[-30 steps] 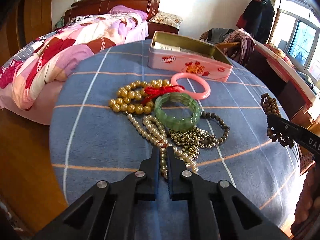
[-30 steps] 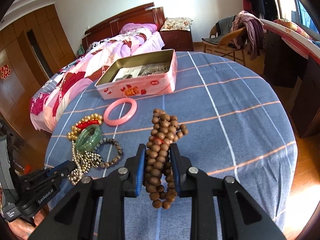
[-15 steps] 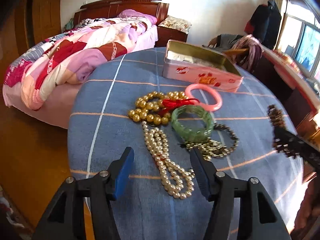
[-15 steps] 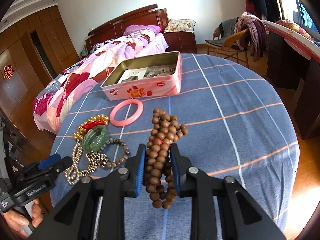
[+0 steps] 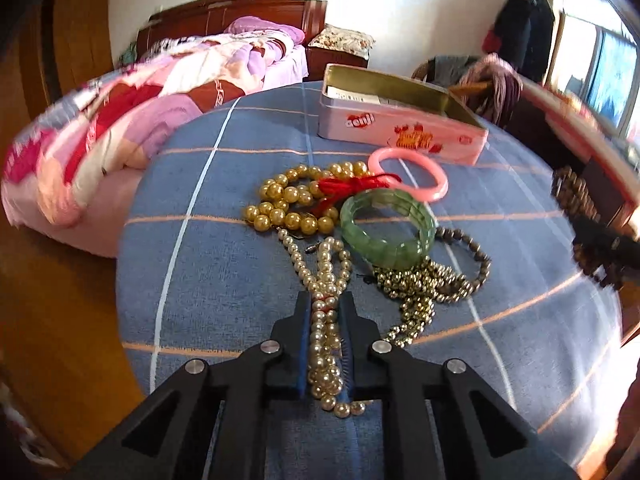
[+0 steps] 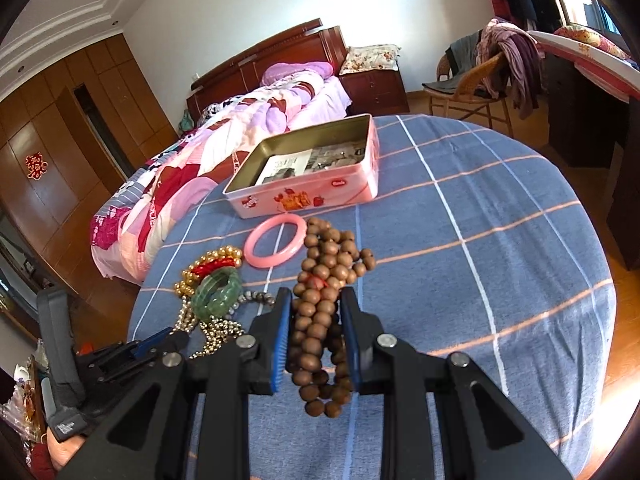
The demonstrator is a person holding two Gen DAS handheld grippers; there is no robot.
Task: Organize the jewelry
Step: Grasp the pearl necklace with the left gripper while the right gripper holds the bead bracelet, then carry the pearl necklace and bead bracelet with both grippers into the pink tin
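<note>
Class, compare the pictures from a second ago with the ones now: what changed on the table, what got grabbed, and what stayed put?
The left hand-held gripper spread its jaws wide around the pearl necklace and is now closing on it, the strands bunched between the pads. The right hand-held gripper kept its grip on the wooden bead strand. The green bangle, pink bangle and tin box stayed put.

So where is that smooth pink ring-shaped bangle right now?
The smooth pink ring-shaped bangle lies flat on the blue checked tablecloth, just in front of the open pink tin box, beside the green jade bracelet and red tassel.
</note>
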